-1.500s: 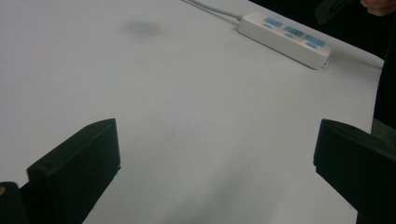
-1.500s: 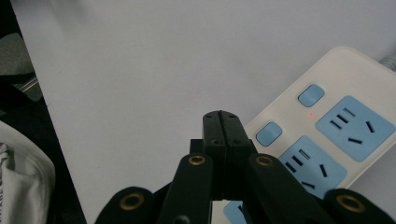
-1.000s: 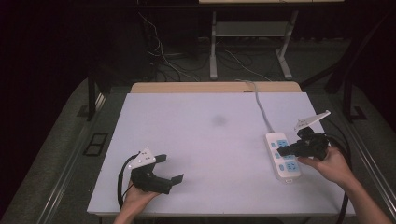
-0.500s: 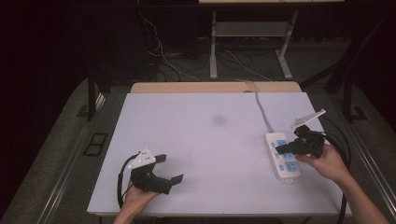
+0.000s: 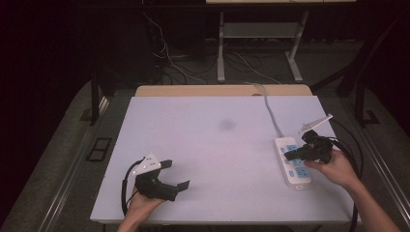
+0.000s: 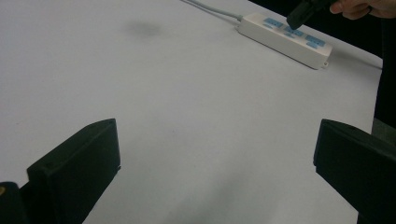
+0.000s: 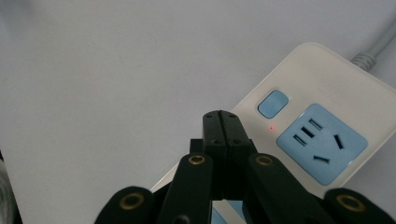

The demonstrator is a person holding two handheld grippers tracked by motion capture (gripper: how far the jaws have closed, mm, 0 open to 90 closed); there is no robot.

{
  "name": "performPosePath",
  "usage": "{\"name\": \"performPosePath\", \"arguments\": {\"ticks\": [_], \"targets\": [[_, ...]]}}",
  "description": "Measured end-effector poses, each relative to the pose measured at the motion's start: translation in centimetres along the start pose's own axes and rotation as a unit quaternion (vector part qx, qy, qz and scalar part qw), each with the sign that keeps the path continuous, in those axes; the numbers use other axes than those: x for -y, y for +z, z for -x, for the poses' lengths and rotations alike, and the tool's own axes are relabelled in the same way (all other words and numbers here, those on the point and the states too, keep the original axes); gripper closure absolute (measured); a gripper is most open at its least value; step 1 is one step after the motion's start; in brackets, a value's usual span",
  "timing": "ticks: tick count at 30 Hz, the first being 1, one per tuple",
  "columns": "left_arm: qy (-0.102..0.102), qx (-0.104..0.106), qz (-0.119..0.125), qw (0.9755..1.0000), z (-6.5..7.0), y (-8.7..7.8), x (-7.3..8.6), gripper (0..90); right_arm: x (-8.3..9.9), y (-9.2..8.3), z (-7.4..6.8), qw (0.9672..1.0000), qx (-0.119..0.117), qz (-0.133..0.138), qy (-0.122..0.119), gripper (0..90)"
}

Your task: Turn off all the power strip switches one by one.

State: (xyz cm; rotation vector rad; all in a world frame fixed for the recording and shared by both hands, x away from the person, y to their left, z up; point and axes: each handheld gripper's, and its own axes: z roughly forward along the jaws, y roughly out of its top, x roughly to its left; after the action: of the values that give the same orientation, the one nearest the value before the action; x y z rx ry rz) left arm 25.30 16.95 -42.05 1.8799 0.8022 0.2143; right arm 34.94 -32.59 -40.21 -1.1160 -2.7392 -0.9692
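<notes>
A white power strip with blue sockets lies near the table's right edge, its grey cord running toward the far side. My right gripper, held in a hand, points left over the strip with its jaws shut and nothing between them. In the right gripper view the closed tips sit just short of the strip's blue switch button, and a small red light glows beside it. My left gripper rests near the front left edge, jaws wide open and empty, aimed across the table toward the power strip.
The white tabletop has a faint dark smudge near its middle. A wooden board edge lies along the far side. Cables and metal table legs stand on the dark floor behind. The right gripper's black cable loops off the right edge.
My right gripper has shifted only slightly over the power strip, staying shut. The left gripper has kept still.
</notes>
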Motion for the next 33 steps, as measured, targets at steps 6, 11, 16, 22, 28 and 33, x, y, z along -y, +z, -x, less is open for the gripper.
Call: {"name": "performPosePath", "arguments": {"ticks": [6, 11, 16, 22, 28, 33], "targets": [[0.0, 0.0, -0.001, 1.0, 0.02, 0.03, 0.01, 0.0, 0.41, 0.66, 0.16, 0.9999, 0.009, -0.01, 0.001, 90.0], [0.0, 0.001, -0.002, 1.0, 0.04, 0.05, 0.02, 0.0, 0.69, 0.7, 0.24, 1.0, 0.002, 0.0, 0.005, 90.0], [0.001, 0.001, -0.002, 1.0, 0.07, 0.06, 0.02, 0.0, 0.82, 0.72, 0.23, 1.0, 0.003, 0.005, 0.003, 90.0], [0.001, 0.002, -0.002, 1.0, 0.12, 0.1, 0.01, 0.0, 0.83, 0.72, -0.01, 0.9999, 0.01, 0.005, 0.0, 90.0], [0.002, 0.001, -0.003, 1.0, 0.17, 0.1, -0.02, 0.0, 0.88, 0.73, 0.22, 0.9999, 0.005, 0.006, 0.015, 90.0], [0.002, 0.002, -0.001, 1.0, 0.19, 0.1, -0.1, 0.0, 0.93, 0.79, 0.13, 0.9998, 0.008, 0.006, 0.016, 90.0]]}}
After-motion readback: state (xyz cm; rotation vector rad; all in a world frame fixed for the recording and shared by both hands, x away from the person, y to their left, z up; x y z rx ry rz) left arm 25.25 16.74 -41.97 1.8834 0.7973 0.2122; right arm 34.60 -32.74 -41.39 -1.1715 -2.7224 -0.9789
